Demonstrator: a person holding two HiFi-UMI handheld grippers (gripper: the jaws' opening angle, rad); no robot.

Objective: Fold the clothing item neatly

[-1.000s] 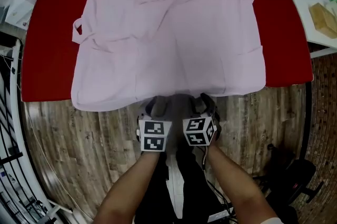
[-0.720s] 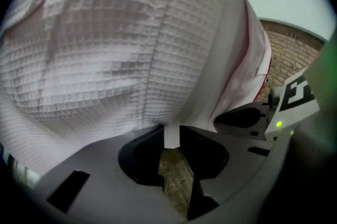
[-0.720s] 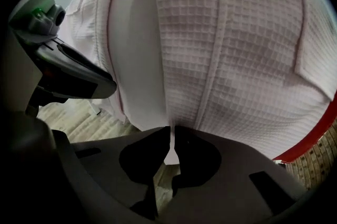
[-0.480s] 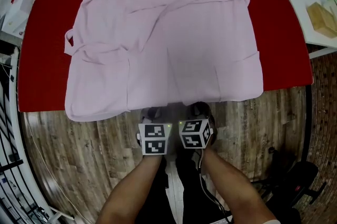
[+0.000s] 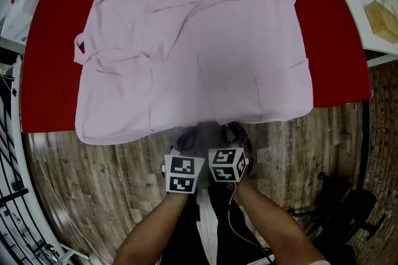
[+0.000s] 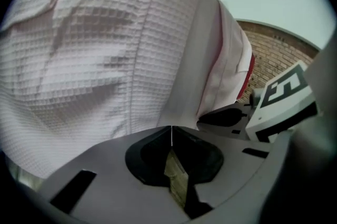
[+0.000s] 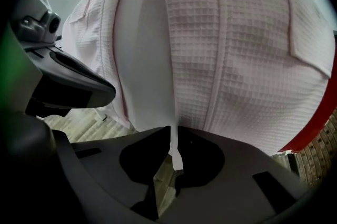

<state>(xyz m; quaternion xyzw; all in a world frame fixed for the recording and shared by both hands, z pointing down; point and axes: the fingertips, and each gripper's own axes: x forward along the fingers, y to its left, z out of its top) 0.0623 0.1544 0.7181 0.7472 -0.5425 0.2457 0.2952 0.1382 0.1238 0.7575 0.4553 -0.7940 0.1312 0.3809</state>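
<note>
A pale pink waffle-weave robe (image 5: 193, 52) lies spread on the red table (image 5: 43, 71), and its near hem hangs over the front edge. Both grippers sit side by side at the middle of that hem. My left gripper (image 5: 188, 136) is shut on the hem; in the left gripper view the jaws (image 6: 171, 131) meet with the robe (image 6: 105, 54) pinched at their tips. My right gripper (image 5: 231, 131) is shut on the hem too, and a strip of the robe (image 7: 237, 44) runs down between its closed jaws (image 7: 172, 136). The fingertips are hidden under cloth in the head view.
A white table with wooden blocks (image 5: 380, 12) adjoins the red one at the right. White boxes (image 5: 25, 2) stand at the far left. Below the front edge is wooden floor (image 5: 93, 183), with a black chair base (image 5: 342, 208) at the right and a metal rack (image 5: 9, 195) at the left.
Both grippers have drawn back a little toward me and closer together. The robe's near hem has come with them, further over the table's front edge.
</note>
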